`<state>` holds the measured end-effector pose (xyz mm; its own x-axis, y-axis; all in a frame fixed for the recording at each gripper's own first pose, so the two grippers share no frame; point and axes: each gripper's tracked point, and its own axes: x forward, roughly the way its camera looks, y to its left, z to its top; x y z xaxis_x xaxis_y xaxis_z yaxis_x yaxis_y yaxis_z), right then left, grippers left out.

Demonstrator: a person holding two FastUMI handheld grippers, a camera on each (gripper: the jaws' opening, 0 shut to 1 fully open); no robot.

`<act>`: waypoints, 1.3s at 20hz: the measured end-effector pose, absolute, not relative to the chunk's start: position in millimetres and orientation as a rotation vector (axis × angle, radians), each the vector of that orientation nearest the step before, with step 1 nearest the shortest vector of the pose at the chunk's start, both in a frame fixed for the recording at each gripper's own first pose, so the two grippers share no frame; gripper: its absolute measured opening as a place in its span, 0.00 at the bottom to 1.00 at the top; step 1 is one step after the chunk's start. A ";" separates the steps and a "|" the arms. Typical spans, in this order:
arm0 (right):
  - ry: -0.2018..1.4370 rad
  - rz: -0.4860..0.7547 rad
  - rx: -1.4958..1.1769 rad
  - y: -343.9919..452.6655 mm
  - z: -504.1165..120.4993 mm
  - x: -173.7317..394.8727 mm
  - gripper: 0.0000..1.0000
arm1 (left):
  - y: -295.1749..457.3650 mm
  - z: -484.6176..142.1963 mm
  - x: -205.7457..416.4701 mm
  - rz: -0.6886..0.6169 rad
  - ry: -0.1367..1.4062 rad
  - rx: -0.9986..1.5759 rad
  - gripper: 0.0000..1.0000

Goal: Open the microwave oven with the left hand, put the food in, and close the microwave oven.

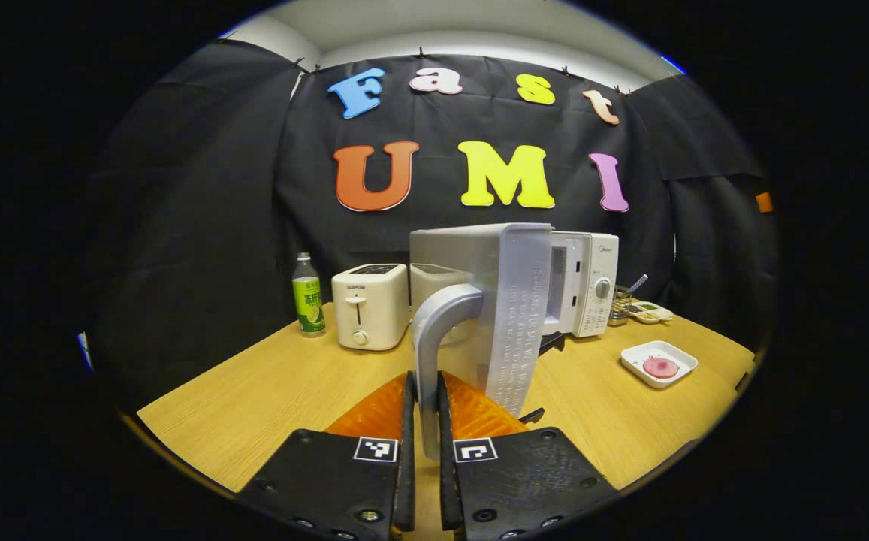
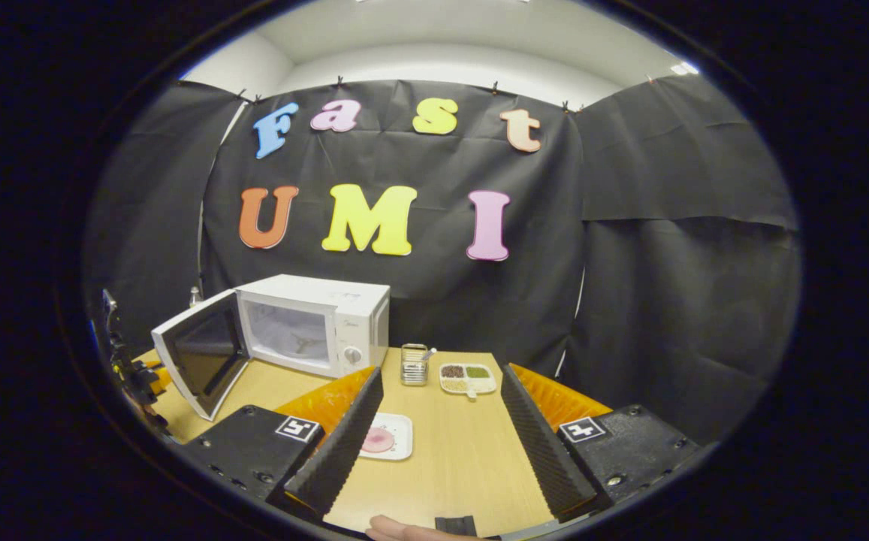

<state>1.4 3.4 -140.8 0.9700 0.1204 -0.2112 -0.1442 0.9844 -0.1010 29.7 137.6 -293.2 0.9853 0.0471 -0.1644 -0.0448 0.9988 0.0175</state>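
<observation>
Because the left gripper (image 1: 424,428) pinched the door handle (image 1: 434,330), the microwave (image 2: 306,327) stood open — the right gripper (image 2: 434,443) gaped empty above the food plate (image 2: 385,436).

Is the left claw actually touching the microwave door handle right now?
Touching. In the left gripper view the left claw has both fingers closed against the door handle, no gap on either side.

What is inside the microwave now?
The microwave stands open; its lit cavity looks bare, with no food inside. The cavity floor is partly hidden by the door.
</observation>
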 end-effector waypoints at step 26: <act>1.246 0.503 0.068 53.4 -418.3 165.3 0.63 | 101.5 -119.0 -34.9 0.123 0.030 0.039 0.93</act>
<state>165.3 53.4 -418.3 0.2257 0.4005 -0.8881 -0.3280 0.8896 0.3178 -34.9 101.5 -119.0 0.9920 0.1230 -0.0271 -0.1218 0.9917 0.0407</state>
